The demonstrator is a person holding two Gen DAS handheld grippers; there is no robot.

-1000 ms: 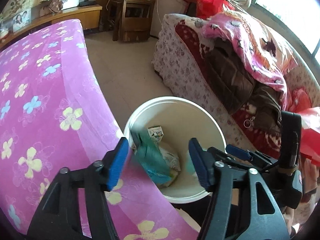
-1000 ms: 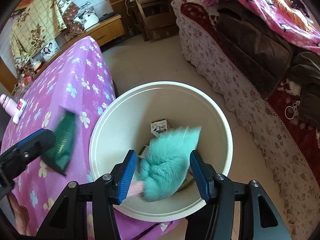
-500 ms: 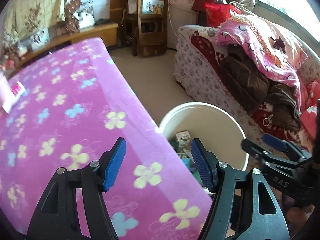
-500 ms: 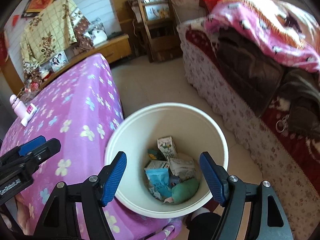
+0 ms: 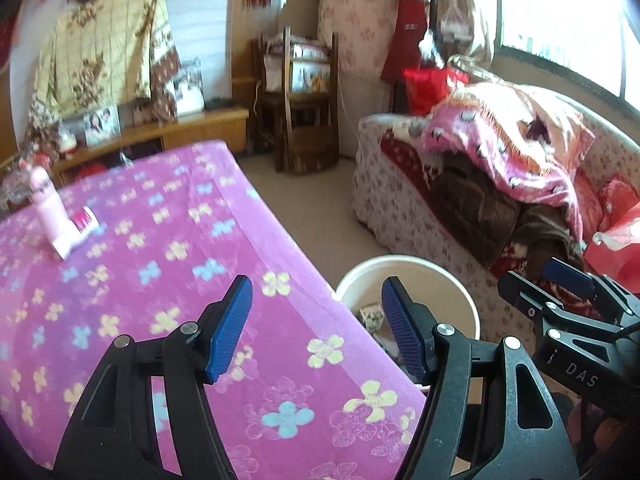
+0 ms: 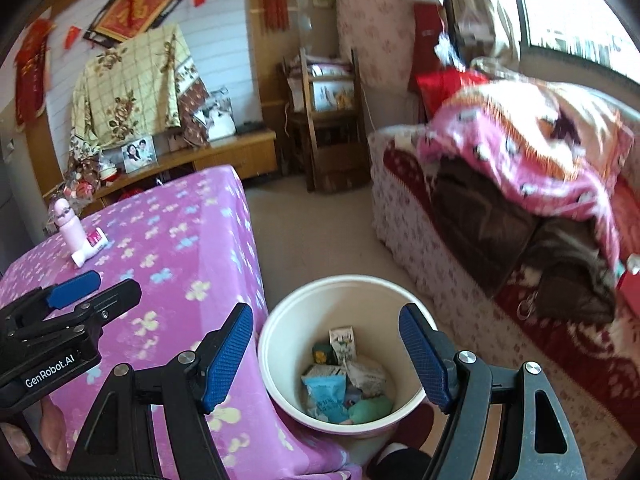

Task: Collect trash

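Trash (image 6: 344, 380): wrappers, a small carton and a green wad lie at the bottom of the bucket; a second ago a teal packet hung between the right jaws and a green one was falling from the left, both over the bucket mouth.
Bucket (image 6: 280, 320): white, round, on the floor just beside the near right corner of the tabletop; in the left view its rim (image 5: 440, 270) shows past the cloth edge.
Right gripper (image 6: 326, 354): jaws wide and empty, above the bucket mouth, higher and farther back than a second ago.
Left gripper (image 5: 316, 334): jaws wide and empty, now over the tabletop edge and no longer over the bucket.
Meaning of change: both pieces appear delivered; this round of collecting is judged done, and the next step would be a search for further trash.
Tabletop (image 6: 180, 240): covered by a purple flowered cloth; a pink bottle (image 6: 70, 230) with a small pink-and-white pack (image 6: 90, 250) touching it stands at the far left. Whether these are trash cannot be told.
Room: sofa (image 6: 480, 240) at right, heaped with a pink blanket (image 6: 540, 152) and dark clothes; wooden chair (image 6: 328, 132) at the far wall; low cabinet (image 6: 224, 152) with framed photos; red hangings on the wall; window at far right.
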